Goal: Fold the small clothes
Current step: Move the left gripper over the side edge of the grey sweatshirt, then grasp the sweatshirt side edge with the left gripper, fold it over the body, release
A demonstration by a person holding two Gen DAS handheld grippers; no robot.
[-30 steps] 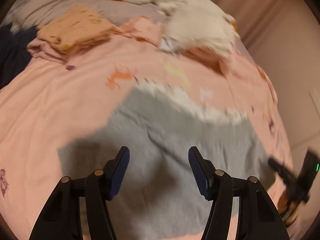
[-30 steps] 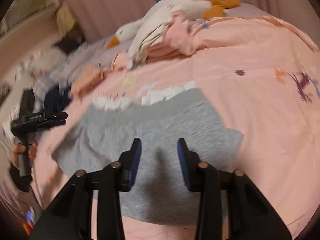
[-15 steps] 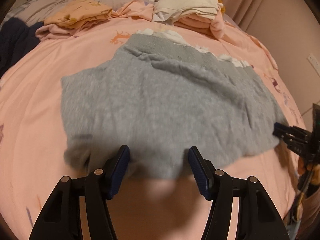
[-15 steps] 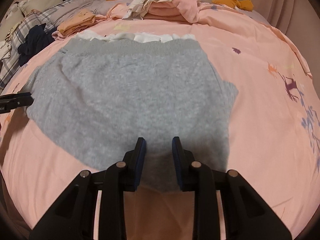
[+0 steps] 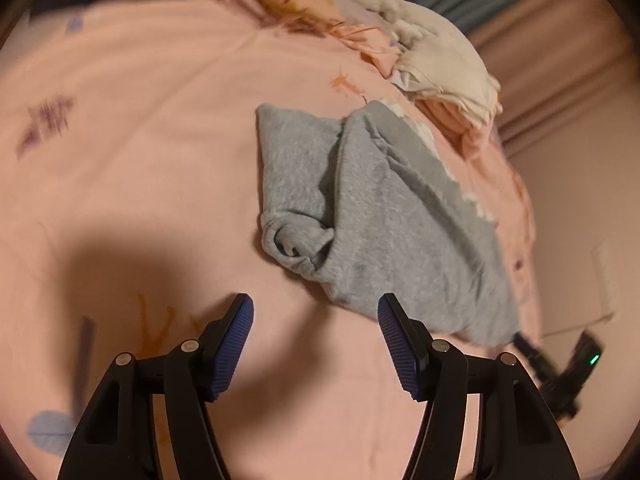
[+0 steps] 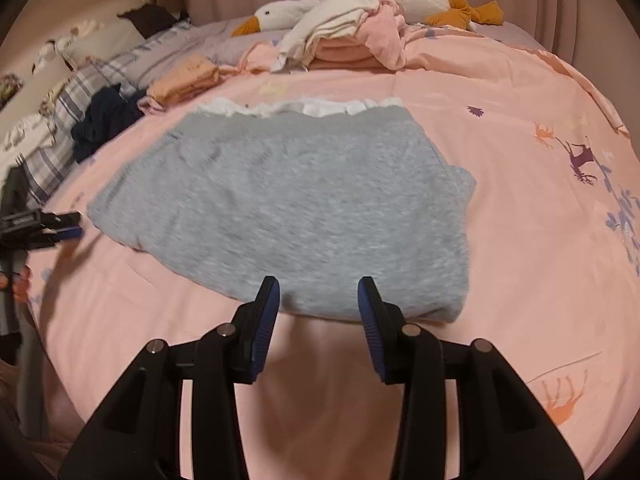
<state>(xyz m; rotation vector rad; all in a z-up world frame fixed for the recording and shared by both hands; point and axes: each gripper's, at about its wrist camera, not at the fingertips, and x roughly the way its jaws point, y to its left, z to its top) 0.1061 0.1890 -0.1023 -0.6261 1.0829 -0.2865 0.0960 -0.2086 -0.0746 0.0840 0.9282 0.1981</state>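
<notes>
A grey knit garment with a white frilly edge at its far side lies spread on the pink bedsheet. My right gripper hovers at its near hem. Its jaws are opening, and the hem lies between the tips with neither pad pressing on it. In the left wrist view the grey garment sits ahead and to the right, its near left corner rolled into a bunch. My left gripper stands open over bare sheet, holding nothing. Each gripper shows at the other view's edge, the left gripper and the right gripper.
At the far side lie a plush goose, a stack of folded pink clothes under a cream garment, and a folded orange piece. A navy garment and plaid pillows are far left. The bed's edge runs close on the right in the left wrist view.
My left gripper has swung off the garment's hem onto bare sheet, and the garment's left corner now lies bunched. The right gripper's jaws have widened at the near hem.
</notes>
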